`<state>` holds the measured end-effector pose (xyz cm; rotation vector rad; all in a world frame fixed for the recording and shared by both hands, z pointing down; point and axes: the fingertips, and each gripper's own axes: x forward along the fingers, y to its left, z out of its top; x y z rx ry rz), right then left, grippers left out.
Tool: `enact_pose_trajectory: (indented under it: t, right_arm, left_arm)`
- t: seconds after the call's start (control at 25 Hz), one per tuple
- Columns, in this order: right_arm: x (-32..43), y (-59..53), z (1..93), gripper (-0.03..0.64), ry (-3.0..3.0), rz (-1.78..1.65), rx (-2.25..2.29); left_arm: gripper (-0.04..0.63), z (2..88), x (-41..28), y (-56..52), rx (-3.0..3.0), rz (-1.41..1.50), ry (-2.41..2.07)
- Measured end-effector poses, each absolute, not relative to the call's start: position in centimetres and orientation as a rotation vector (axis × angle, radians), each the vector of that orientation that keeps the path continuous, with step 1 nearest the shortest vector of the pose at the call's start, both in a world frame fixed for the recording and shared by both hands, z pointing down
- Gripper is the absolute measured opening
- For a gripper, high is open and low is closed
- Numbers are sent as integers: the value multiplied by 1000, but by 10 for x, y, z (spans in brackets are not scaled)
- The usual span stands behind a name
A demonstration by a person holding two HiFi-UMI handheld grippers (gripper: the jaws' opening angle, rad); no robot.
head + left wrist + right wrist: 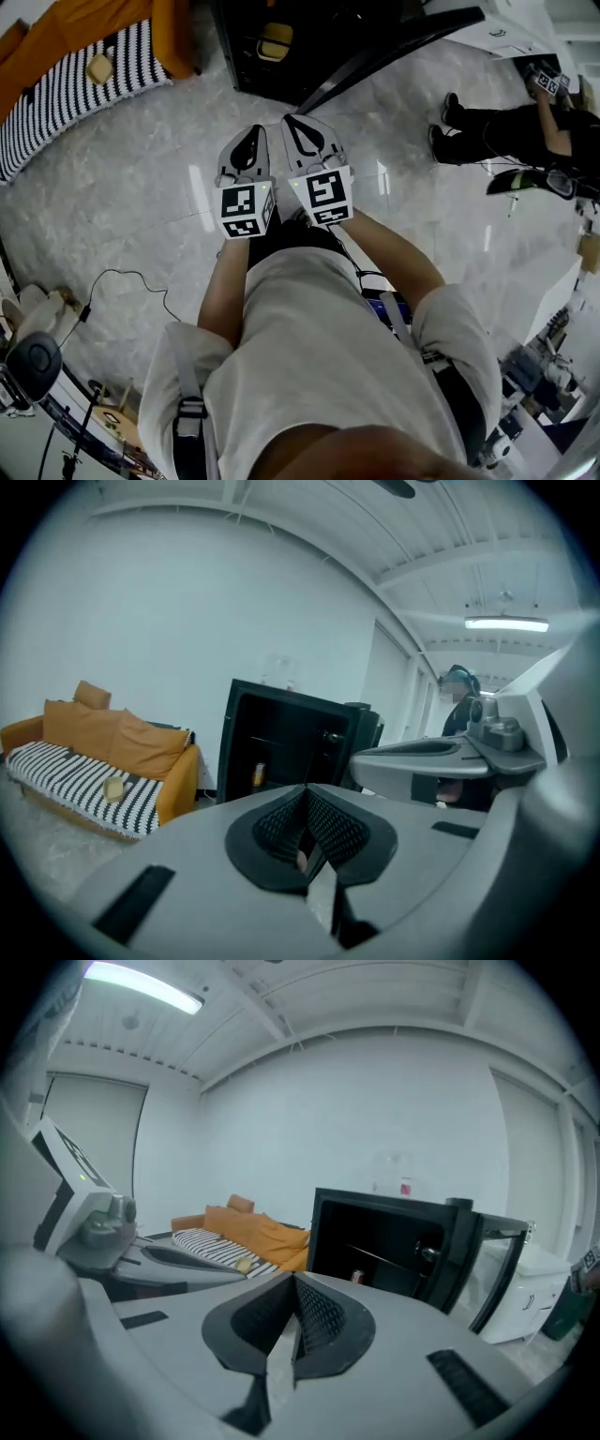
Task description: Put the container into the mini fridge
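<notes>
The black mini fridge stands ahead on the floor with its door swung open to the right. A small yellowish container sits inside it, and shows as a small can on the shelf. My left gripper and right gripper are held side by side at waist height, both pointing at the fridge. Each one is shut with nothing between its jaws, as the left gripper view and right gripper view show.
An orange sofa with a striped cover stands left of the fridge, a small tan block lying on it. Another person in black sits at the right. A cable trails over the marble floor at my left.
</notes>
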<state>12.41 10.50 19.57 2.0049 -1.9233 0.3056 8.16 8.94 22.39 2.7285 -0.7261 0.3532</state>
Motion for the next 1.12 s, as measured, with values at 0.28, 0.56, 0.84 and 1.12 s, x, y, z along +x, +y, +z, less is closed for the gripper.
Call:
enact_pose_trajectory:
  t: [0.28, 0.56, 0.84, 1.12]
  right_arm:
    - [171, 189, 129, 38, -1924, 229, 2209]
    - [204, 271, 74, 37, -1905, 59, 2294]
    - [223, 329, 47, 37, -1863, -39, 2418]
    - [227, 354, 50, 37, -1873, -21, 2467]
  left_arm:
    - [12, 172, 118, 152, 2845, 274, -679]
    - [12, 112, 153, 222, 2922, 163, -672]
    - [12, 82, 175, 286, 3008, 95, -574]
    - [12, 74, 177, 315, 3049, 108, -570]
